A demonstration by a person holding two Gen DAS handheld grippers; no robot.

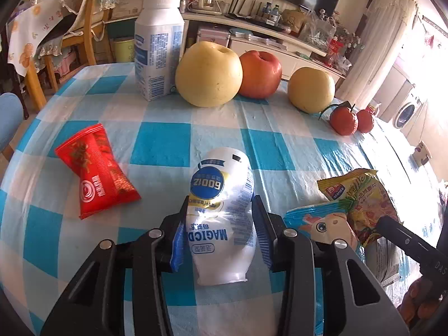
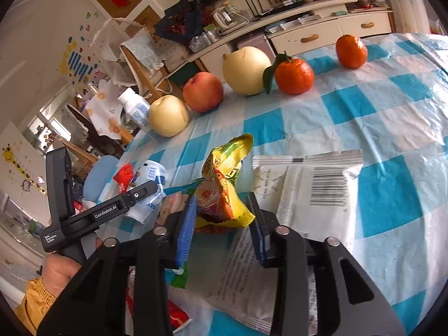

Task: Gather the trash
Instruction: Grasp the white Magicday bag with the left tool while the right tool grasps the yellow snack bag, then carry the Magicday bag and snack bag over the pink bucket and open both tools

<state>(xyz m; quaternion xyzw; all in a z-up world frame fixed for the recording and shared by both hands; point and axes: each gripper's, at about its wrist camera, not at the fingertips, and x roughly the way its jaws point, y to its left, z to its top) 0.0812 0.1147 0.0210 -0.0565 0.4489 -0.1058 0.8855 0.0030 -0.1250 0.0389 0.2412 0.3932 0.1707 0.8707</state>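
Two wrappers gripped on the checked tablecloth (image 1: 156,142)

A white pouch (image 1: 221,210) is clamped by the left gripper (image 1: 221,224); a yellow snack bag (image 2: 224,190) is pinched by the right gripper (image 2: 224,218), beside a white packet (image 2: 313,193).

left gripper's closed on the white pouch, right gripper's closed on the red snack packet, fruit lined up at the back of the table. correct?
One slip: the right gripper is closed on the crumpled yellow snack bag, as the right wrist view shows. The red snack packet lies untouched on the tablecloth. The rest holds: the left gripper pinches the white pouch, with fruit at the back.
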